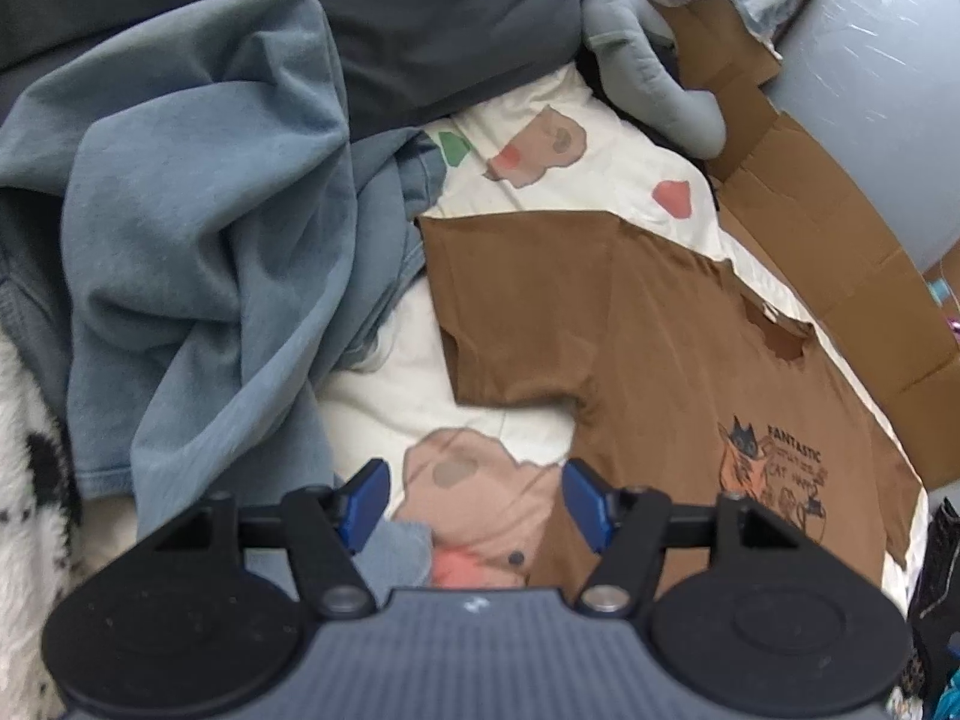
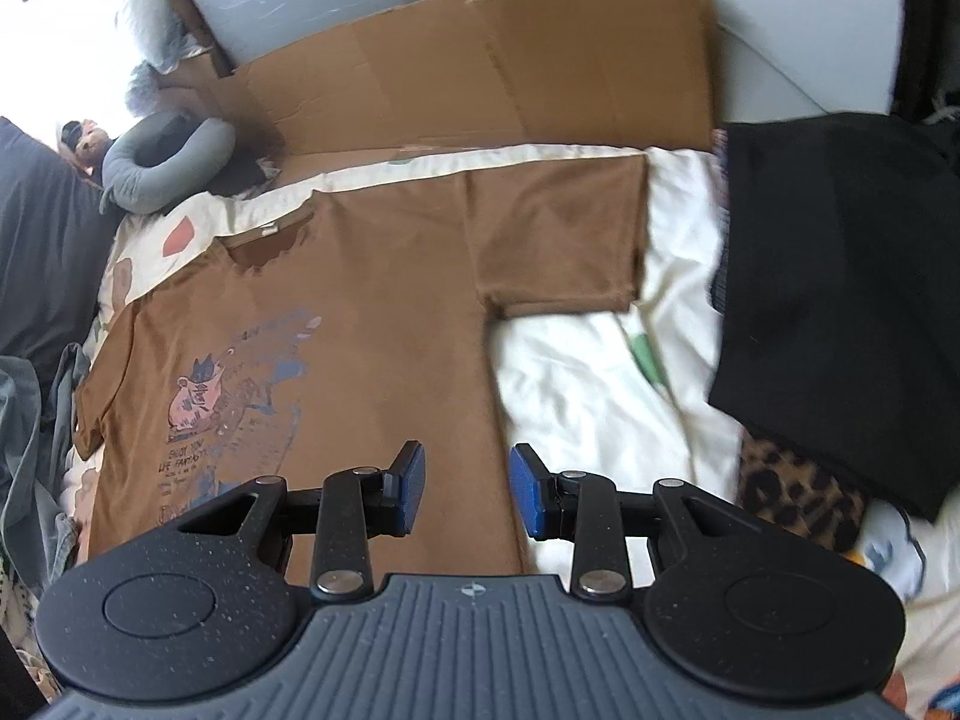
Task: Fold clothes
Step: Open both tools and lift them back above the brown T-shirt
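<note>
On the bed: the brown T-shirt (image 2: 384,300) lies spread flat, print side up, on a cream printed sheet (image 2: 576,372), both sleeves out to the sides.
Left gripper (image 1: 477,501): released, holding nothing; it hovers at the shirt's side edge below the sleeve (image 1: 516,306), one blue pad over brown cloth, the other over the sheet.
Right gripper (image 2: 468,495): also released and holding nothing, straddling the opposite side edge (the gap sits right on the hem line).
Step in hand, as I judge it: taking hold of the sides for a first lengthwise fold.
How I would do it well: come down low enough to pinch both layers of the shirt and none of the sheet, close each side at a matching height, then lift together so the cloth stays taut.
Risk: the blue garment pile (image 1: 198,210) lies just beside the left sleeve and could snag.
Shirt's look: smooth, few creases, cat graphic (image 2: 234,396) with lettering, collar towards the cardboard (image 2: 510,72).
</note>
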`<action>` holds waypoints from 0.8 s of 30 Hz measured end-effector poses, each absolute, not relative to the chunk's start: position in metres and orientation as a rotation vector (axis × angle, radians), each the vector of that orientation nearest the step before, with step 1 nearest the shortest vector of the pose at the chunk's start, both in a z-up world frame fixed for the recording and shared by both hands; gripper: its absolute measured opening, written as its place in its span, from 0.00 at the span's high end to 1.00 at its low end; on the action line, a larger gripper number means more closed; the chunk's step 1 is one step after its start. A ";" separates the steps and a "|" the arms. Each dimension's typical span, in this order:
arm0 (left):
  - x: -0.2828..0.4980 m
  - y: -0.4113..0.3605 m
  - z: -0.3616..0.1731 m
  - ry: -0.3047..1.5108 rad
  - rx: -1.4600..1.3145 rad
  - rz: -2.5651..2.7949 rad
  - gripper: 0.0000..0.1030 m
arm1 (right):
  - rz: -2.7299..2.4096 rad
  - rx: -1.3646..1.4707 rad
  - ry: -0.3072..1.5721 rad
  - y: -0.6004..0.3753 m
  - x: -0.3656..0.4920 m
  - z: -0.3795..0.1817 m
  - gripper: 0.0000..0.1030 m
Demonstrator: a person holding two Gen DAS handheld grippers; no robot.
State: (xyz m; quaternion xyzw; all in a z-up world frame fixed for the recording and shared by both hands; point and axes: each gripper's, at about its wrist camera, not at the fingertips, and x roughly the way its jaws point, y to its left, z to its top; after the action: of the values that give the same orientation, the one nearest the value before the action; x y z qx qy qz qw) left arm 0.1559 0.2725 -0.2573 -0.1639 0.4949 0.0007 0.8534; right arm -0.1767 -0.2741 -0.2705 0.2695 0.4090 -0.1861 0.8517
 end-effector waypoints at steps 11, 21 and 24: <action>0.202 0.270 -0.275 1.003 -0.375 -0.003 0.46 | -0.315 0.526 0.891 -0.269 -0.121 -0.283 0.63; 0.232 0.262 -0.307 0.979 -0.427 0.050 0.57 | -0.264 0.525 0.916 -0.265 -0.097 -0.302 0.63; 0.235 0.264 -0.325 0.984 -0.466 0.093 0.58 | -0.255 0.521 0.926 -0.266 -0.091 -0.307 0.63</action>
State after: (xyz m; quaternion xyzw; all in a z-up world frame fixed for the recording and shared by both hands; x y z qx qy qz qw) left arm 0.2347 0.2641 -0.3254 -0.2214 0.4679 0.0442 0.8544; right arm -0.0912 -0.2661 -0.3070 0.2478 0.4402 -0.1214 0.8545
